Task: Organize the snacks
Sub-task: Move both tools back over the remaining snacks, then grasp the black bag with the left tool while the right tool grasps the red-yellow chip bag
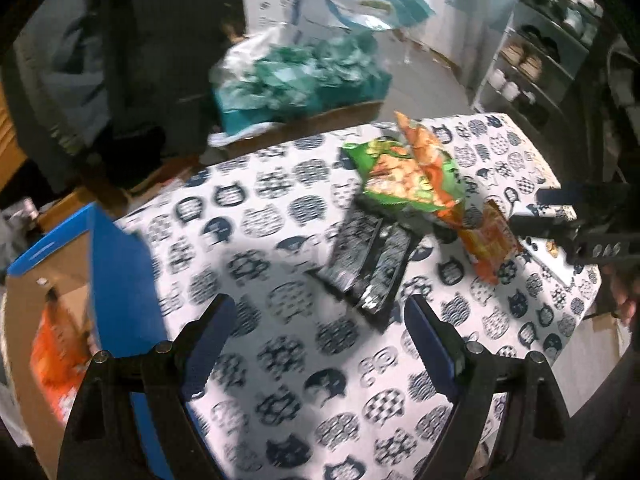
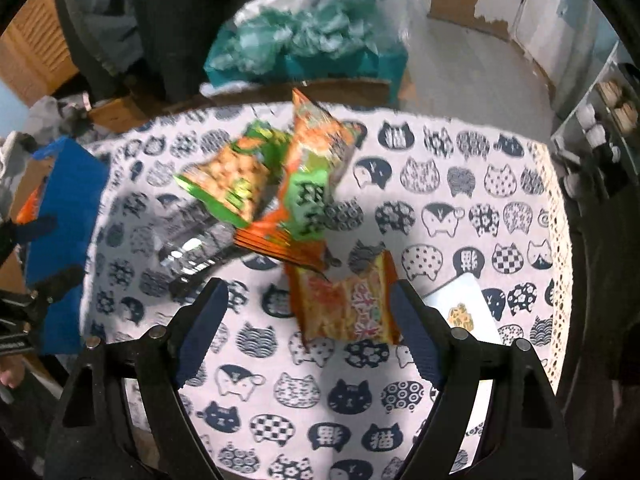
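Left gripper (image 1: 316,316): jaws wide, holding nothing, above the cloth (image 1: 280,360) at lower centre of the left view. Blue-rimmed box (image 1: 120,280) at left edge contains an orange pack (image 1: 56,364). Snack pile (image 1: 404,184) lies right of centre, over black packs (image 1: 372,260). Right gripper (image 2: 308,302): jaws wide, straddling an orange snack (image 2: 348,308) at centre of the right view; contact cannot be told.
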Available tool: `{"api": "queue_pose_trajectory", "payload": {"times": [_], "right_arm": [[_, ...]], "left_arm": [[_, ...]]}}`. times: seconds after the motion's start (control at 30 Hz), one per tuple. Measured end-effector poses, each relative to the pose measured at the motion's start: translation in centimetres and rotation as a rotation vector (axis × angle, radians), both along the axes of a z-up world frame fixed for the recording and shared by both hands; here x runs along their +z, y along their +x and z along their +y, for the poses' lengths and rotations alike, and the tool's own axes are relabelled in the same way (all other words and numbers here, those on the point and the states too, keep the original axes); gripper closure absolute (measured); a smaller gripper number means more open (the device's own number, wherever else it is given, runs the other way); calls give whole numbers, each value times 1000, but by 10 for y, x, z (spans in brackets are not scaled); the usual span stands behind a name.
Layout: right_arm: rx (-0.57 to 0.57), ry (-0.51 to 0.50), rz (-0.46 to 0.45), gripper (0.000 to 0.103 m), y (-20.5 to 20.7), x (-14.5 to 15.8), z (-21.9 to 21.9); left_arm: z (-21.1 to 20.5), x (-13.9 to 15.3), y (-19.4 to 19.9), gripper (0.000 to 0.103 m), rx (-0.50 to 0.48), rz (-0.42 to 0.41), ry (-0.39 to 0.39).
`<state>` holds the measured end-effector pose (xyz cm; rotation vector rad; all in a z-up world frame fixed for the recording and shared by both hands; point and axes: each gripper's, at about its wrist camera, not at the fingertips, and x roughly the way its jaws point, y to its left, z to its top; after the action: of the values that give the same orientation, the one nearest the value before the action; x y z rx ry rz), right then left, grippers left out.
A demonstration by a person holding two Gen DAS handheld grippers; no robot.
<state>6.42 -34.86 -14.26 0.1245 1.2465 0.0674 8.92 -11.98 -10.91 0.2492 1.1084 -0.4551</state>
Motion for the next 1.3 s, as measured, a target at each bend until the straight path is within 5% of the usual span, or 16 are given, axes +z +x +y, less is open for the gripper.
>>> {"api": "queue_pose_trajectory", "payload": {"times": [0.63,1.0,1.17,1.23,1.3], "right_arm": [[2,50,137,20,16,-87,-15],[8,8,130,20,23,-102,2],[6,-3,130,22,25,-107,16],[12,5,122,38,27,-107,26],[11,12,123,41,25,-105,26]], "left_arm": [[-65,-75,39,15,-133,107,33],[-66,-103,49,15,-105,173,11],[-70,-105,42,15,-117,128,39],[-72,-106,39,20,-125,110,54],[-76,-106,33,36,-123,73,93]]}}
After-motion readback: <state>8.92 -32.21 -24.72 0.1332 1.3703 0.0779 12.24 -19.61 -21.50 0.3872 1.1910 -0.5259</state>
